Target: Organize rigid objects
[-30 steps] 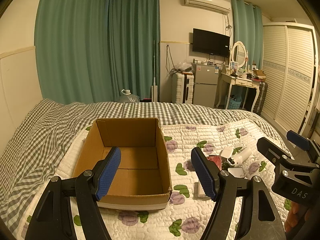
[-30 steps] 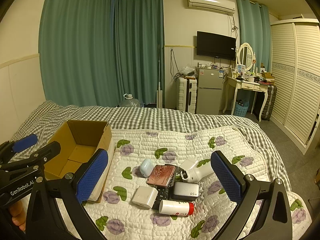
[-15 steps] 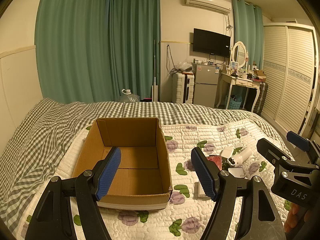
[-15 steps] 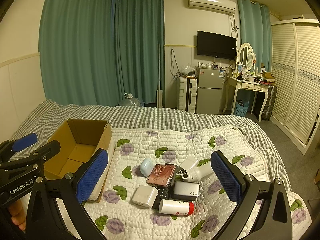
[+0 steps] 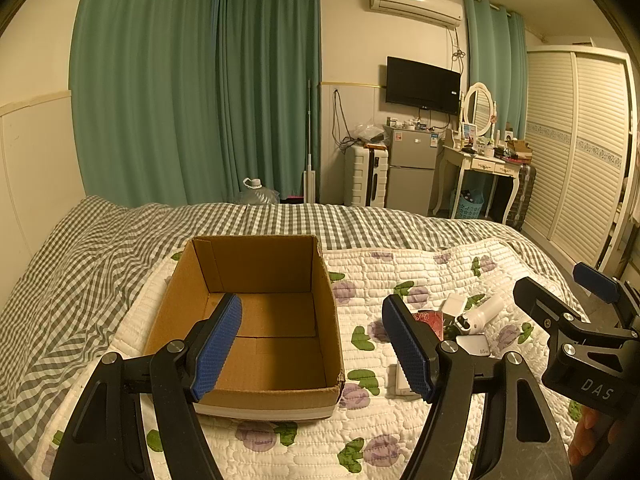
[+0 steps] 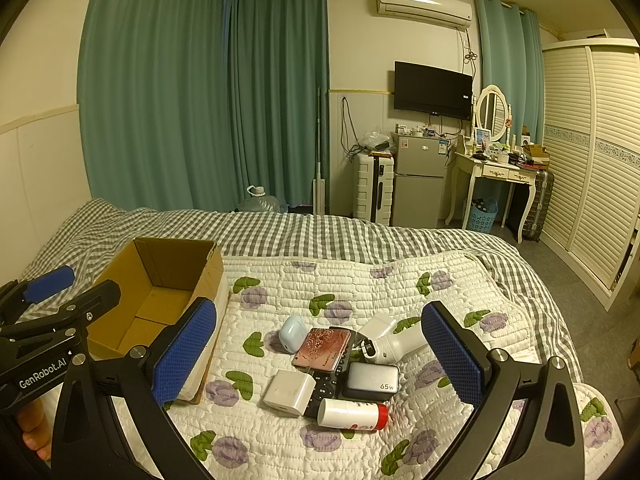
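Spread across the bed, a white quilted cover printed with purple flowers and green leaves [image 6: 400, 280] carries everything the task concerns, with a grey-and-white checked blanket [image 6: 304, 232] behind it. Nearest in the right wrist view, the right gripper [image 6: 320, 354] is held with its 2 blue-padded jaws spread wide and nothing between them, above a tight cluster of small rigid items. From near to far these are a white cylindrical bottle with a red cap [image 6: 352, 415] lying on its side, a white cube-shaped charger [image 6: 287, 392], a grey power bank marked 65W [image 6: 373, 380], a black remote control [image 6: 326, 388] partly covered, a rose-gold patterned phone [image 6: 322, 349], a pale blue earbud case [image 6: 291, 333] and a white handheld device with a dark lens end [image 6: 394, 346]. Since the items touch and overlap, an outer one such as the bottle is judged the easiest first pick, taken across its narrow width so that its neighbours are not dragged. The left gripper [image 5: 312, 346] is likewise wide open and empty, held just before the open brown cardboard box [image 5: 324, 304]. The box stands upright to the left of the cluster, apart from it, and its floor is seen bare, so no item appears stowed yet.
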{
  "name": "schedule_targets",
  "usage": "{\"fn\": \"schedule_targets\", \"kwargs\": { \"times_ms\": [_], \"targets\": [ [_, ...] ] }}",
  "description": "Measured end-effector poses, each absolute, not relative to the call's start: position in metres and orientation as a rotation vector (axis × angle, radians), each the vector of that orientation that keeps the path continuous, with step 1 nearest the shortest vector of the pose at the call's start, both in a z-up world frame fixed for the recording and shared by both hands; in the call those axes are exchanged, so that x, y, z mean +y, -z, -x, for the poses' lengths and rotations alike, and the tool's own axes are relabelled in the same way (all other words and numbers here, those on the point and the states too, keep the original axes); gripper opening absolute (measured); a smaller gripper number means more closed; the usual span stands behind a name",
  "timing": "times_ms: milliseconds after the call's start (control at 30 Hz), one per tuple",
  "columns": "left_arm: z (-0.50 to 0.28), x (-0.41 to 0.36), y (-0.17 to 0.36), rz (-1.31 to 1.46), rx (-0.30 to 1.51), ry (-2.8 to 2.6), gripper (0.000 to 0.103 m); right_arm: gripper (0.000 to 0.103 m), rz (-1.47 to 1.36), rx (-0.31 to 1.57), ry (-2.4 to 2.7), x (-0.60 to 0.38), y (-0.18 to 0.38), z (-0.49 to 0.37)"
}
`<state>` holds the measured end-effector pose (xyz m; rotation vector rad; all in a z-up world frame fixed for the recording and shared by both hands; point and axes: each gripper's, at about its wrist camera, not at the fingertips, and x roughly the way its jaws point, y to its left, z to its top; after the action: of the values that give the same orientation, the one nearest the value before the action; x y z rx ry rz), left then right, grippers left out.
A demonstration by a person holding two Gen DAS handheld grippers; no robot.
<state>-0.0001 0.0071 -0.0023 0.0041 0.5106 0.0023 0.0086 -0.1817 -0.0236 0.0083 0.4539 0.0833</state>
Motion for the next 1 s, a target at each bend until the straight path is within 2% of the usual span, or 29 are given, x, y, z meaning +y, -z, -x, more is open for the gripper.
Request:
{"fn": "schedule_targets", "kwargs": {
  "times_ms": [767,1000],
  "targets": [
    [0.002,0.007,0.002,-0.008,0.509,-0.001,0.075,0.103,-0.009,0.454,-0.083,-0.181,0.023,-0.008],
    [-0.002,-0.01,-0.009,-0.058,0.493,0.034,0.075,0.103,-0.003,0.442,-0.063,-0.191,0.006,-0.005]
  ]
}}
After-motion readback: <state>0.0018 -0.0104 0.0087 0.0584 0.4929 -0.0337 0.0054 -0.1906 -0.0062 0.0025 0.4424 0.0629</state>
